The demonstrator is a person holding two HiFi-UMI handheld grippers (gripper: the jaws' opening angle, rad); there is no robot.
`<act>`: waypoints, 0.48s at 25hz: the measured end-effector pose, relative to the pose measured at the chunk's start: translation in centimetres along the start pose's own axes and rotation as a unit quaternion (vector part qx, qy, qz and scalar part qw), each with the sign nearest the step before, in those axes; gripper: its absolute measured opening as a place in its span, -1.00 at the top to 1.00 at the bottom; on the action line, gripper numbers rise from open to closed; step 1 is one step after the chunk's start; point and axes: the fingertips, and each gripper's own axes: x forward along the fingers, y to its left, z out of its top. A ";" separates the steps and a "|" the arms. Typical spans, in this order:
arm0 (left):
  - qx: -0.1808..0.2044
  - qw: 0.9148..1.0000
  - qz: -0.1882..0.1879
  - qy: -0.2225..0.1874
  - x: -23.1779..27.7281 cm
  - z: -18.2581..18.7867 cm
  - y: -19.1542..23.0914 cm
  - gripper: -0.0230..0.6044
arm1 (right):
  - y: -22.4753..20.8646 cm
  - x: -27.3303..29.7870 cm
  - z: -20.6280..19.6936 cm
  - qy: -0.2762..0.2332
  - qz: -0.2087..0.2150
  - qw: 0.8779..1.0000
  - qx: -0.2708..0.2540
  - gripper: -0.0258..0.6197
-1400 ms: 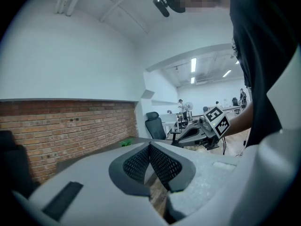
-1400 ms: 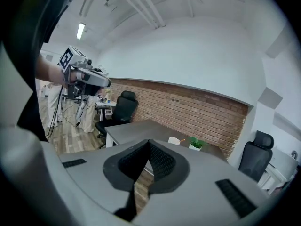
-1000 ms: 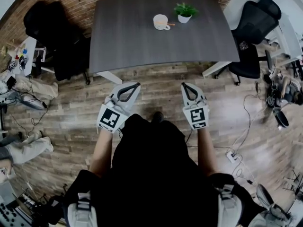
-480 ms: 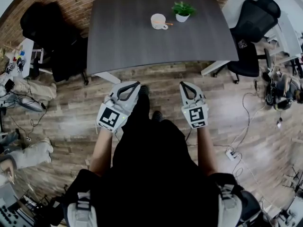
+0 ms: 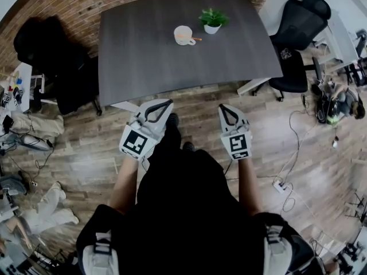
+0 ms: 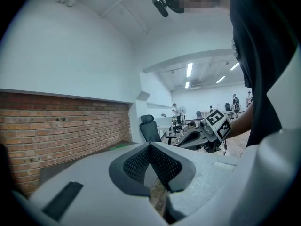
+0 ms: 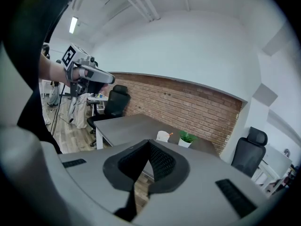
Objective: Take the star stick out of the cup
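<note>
Left claw [image 5: 166,103] and right claw [image 5: 222,106] pinched together, empty, well short of the cup [image 5: 183,35]; a hasty reach may topple it.

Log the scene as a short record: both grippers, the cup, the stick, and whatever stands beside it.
left gripper: shut, empty, over the wood floor, short of the table
right gripper: shut, empty, also short of the table
cup: white, upright on the table's far half
star stick: orange, in the cup, one end jutting over the rim toward the plant; star shape too small to tell
potted plant: beside the cup, apart from it
task state: stick not yet taken out
</note>
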 end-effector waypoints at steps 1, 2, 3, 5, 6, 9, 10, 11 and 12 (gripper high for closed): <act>0.000 1.000 -0.003 -0.001 0.3 0.0 0.4 0.92 | -0.3 0.4 0.2 0.001 -0.002 1.000 0.001 0.92; -0.001 1.000 -0.005 -0.001 0.6 0.0 1.0 0.92 | -0.5 1.0 0.4 0.002 -0.003 1.000 0.000 0.92; -0.002 1.000 -0.006 0.000 0.8 0.0 1.6 0.92 | -0.7 1.6 0.7 0.002 -0.004 1.000 -0.001 0.92; -0.005 1.000 -0.008 0.002 1.2 -0.2 2.9 0.92 | -0.8 2.7 1.5 -0.001 -0.003 1.000 -0.001 0.92; -0.007 1.000 -0.009 0.003 1.3 -0.4 3.6 0.92 | -0.9 3.3 1.9 -0.002 -0.003 1.000 -0.001 0.92; -0.010 1.000 -0.014 0.006 2.2 -0.6 5.5 0.92 | -1.3 5.0 2.7 -0.001 -0.006 1.000 0.003 0.92; -0.009 1.000 -0.016 0.006 2.6 -0.6 6.2 0.92 | -1.5 5.5 2.8 0.000 -0.007 1.000 0.004 0.92; -0.008 1.000 -0.018 0.005 3.0 -0.5 6.7 0.92 | -1.7 6.1 2.9 0.001 -0.008 1.000 0.005 0.92; -0.007 1.000 -0.021 0.003 3.4 -0.5 7.3 0.92 | -1.9 6.6 2.9 0.003 -0.009 1.000 0.004 0.92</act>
